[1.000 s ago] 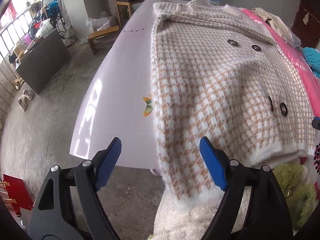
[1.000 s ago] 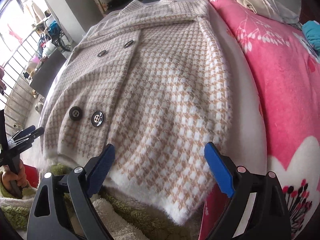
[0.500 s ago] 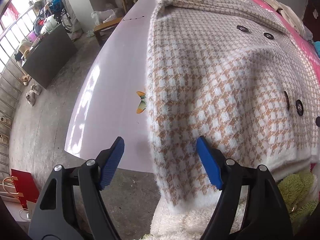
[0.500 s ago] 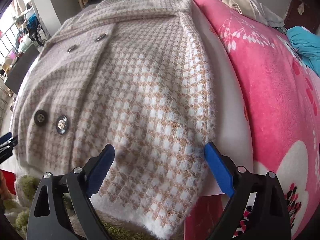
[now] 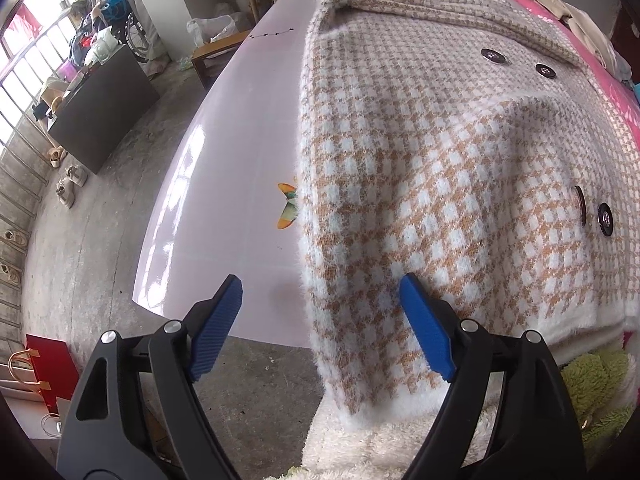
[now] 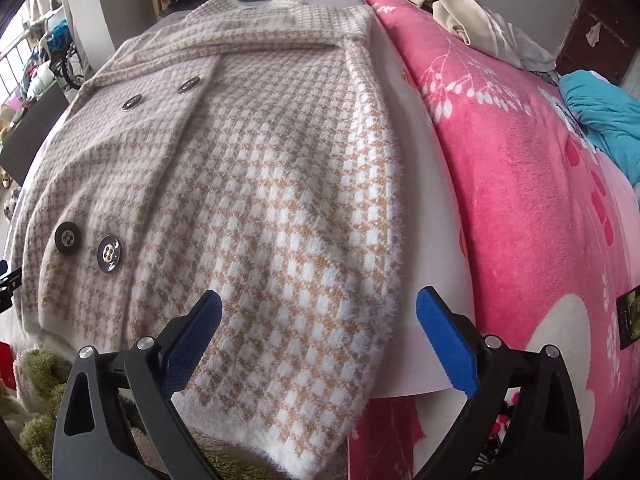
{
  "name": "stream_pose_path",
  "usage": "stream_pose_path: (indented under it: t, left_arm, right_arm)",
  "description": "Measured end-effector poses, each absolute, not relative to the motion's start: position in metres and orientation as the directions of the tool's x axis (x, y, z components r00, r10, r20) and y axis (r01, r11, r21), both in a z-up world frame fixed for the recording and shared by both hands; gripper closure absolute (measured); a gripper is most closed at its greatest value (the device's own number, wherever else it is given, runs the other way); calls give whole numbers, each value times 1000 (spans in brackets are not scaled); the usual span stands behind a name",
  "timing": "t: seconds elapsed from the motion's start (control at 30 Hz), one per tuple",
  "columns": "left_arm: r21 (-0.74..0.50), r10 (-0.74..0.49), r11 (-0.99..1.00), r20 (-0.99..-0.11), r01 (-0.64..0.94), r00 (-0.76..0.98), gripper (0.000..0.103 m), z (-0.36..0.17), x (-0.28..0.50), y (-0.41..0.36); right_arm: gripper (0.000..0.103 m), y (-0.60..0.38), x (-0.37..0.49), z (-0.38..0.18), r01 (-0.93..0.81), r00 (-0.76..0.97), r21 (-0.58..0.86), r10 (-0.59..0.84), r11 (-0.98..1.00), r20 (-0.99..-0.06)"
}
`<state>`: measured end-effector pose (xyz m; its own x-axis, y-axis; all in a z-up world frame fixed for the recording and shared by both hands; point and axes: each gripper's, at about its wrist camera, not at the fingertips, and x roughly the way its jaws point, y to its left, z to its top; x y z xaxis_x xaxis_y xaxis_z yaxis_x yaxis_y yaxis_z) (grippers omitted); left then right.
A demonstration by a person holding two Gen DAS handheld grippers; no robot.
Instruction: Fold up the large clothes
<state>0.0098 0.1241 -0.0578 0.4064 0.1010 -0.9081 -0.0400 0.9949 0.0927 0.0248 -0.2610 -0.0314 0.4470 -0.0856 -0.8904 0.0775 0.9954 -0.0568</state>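
Houndstooth coat (image 5: 440, 168) lies spread face up, buttoned, on the pale lilac counter (image 5: 224, 184); collar at the far end, near hem draped over the counter's near edge onto a fluffy white throw (image 5: 360, 444); pink floral blanket (image 6: 540, 200) just beside it on the right. Left hand-held gripper (image 5: 320, 328) stands open over the coat's near left corner, jaws just widened a little, one blue pad over bare counter, the other over fabric, nothing pinched. Right hand-held gripper (image 6: 316, 340) is open wide over the near right corner, jaws just been opening, cloth under the gap but no pad pressing on it. Likely step: taking both hem corners to start a fold toward the collar. Risks: plush thick knit may slip from a shallow pinch; a pad could catch only the top layer, so the front panel lifts alone; hanging hem may drag on the throw and skew the fold; uneven lift between hands would crease it.
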Motion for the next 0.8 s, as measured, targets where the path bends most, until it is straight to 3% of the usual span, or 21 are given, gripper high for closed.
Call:
stream_pose_path:
  t: [0.8]
  left_arm:
    - [108, 116, 993, -905, -41, 410, 20, -56, 11, 125]
  right_arm:
    - [8, -268, 23, -38, 84, 430, 3, -33, 996, -902]
